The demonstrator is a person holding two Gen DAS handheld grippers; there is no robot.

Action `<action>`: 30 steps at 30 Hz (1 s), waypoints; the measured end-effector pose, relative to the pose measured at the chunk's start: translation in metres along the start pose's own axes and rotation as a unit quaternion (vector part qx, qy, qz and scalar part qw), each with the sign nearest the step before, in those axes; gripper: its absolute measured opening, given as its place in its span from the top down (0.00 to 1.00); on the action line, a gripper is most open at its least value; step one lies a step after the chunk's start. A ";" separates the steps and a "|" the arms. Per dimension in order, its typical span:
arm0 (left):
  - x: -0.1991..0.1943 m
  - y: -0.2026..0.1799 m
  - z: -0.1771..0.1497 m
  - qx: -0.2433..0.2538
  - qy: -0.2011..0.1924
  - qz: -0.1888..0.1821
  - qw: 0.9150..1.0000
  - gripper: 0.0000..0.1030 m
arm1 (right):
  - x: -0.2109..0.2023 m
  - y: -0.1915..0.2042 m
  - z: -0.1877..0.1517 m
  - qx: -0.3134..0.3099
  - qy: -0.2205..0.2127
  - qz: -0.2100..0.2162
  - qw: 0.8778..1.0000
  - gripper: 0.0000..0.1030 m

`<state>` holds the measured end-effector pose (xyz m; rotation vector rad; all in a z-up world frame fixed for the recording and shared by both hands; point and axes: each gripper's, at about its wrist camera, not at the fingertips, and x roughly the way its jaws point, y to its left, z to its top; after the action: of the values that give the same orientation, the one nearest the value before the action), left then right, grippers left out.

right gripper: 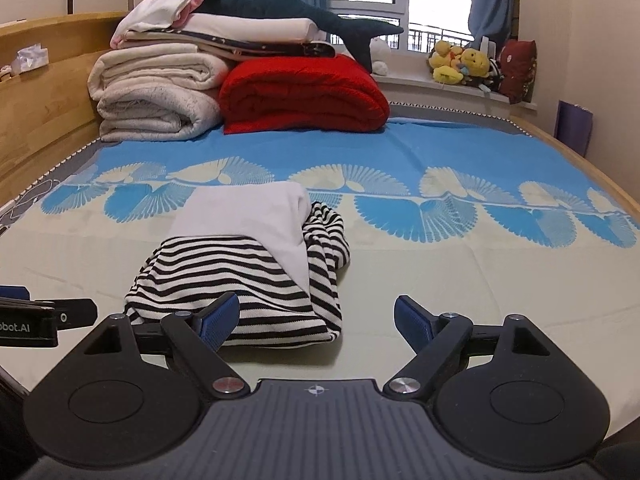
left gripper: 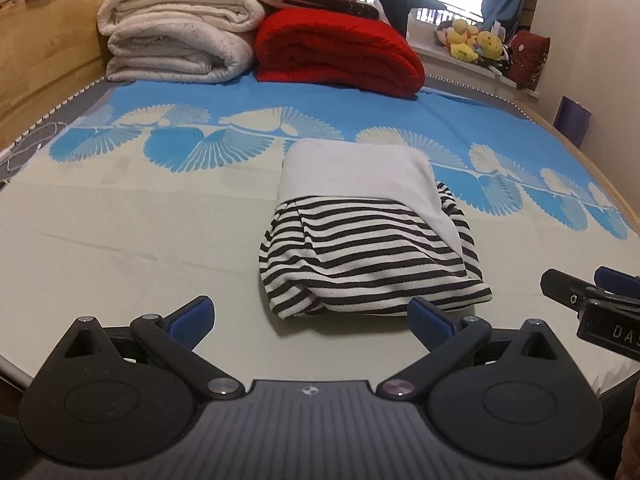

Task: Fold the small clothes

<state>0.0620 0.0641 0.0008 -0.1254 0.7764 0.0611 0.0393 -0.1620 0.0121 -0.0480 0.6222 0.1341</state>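
A small folded garment (left gripper: 368, 236), white at the far half and black-and-white striped at the near half, lies on the bed sheet (left gripper: 120, 232). My left gripper (left gripper: 310, 322) stands open just in front of its near edge, nothing between the blue pads. In the right wrist view the same garment (right gripper: 248, 264) lies ahead and to the left. My right gripper (right gripper: 316, 320) is open wide, its left pad over the garment's near edge, not pressing on it. Each gripper shows at the edge of the other's view.
Folded white blankets (left gripper: 176, 40) and a red blanket (left gripper: 340, 52) are stacked at the far end of the bed. A wooden headboard (left gripper: 36, 56) runs along the left. Plush toys (right gripper: 460, 60) sit on the windowsill. A purple bag (right gripper: 574, 124) stands at the right wall.
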 end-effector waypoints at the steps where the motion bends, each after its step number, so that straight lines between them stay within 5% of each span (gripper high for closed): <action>1: 0.001 0.001 0.000 -0.002 0.002 -0.001 1.000 0.00 | 0.001 0.001 0.000 -0.001 0.001 0.001 1.000 0.17; 30: 0.006 -0.004 -0.002 -0.002 0.008 -0.010 1.000 0.00 | 0.001 0.007 -0.001 -0.017 0.008 0.018 1.000 0.17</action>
<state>0.0652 0.0603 -0.0048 -0.1380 0.7917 0.0427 0.0386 -0.1546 0.0111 -0.0706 0.6361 0.1797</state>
